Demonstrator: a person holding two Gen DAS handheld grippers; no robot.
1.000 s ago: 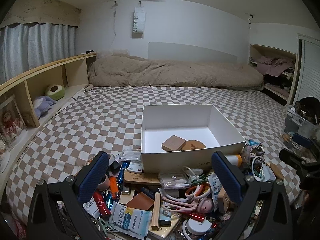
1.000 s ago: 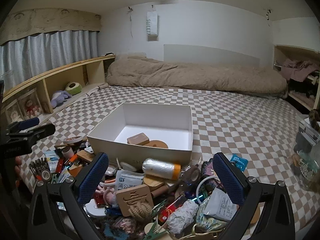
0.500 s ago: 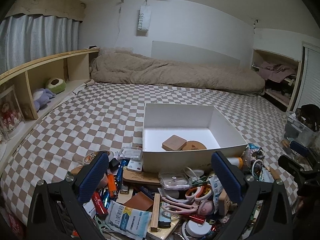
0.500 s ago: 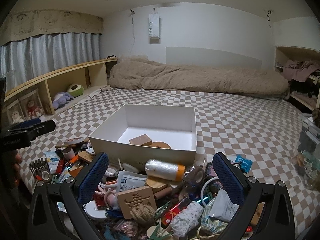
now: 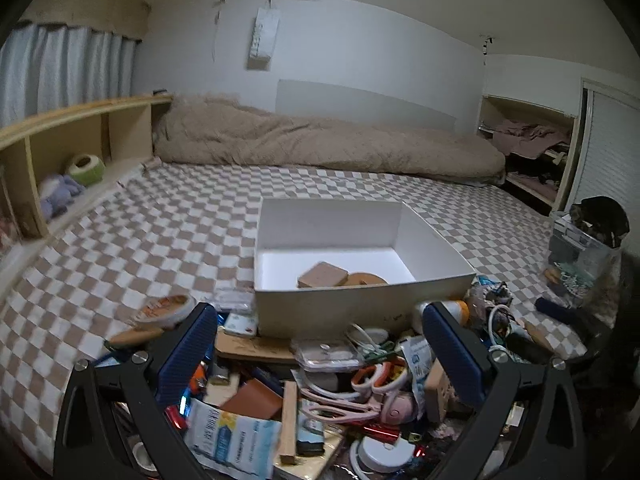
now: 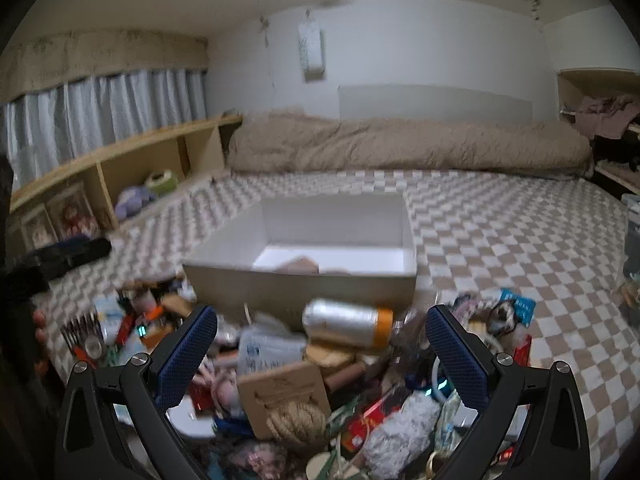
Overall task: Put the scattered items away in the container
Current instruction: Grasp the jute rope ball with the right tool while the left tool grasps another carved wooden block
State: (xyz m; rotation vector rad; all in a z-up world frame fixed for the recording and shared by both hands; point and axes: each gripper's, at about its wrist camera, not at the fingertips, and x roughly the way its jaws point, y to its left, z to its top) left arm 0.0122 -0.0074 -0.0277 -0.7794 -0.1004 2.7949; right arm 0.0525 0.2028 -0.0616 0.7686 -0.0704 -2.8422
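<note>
Two grippers, left [image 5: 318,354] and right [image 6: 320,356], hang spread wide and empty over the clutter [image 5: 320,396] heaped on a checkered bed [image 5: 132,240]. Just beyond stands the white box [image 5: 352,304], holding a wooden block [image 5: 322,275]. Shelves [image 5: 76,136] line the bed's left edge; a quilt [image 5: 320,148] lies against the far wall.

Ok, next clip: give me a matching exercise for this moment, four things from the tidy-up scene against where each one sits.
Things:
1. wooden block
2. pink scissors
3. silver roll with orange end
4. green plush

Places:
A. in the wooden shelf cubby by the curtain
B. inside the white box
C. in the pile, between the left gripper's open fingers
D. lying on the pile just in front of the box's near wall

Pairs: 1-B, 2-C, 3-D, 4-A
</note>
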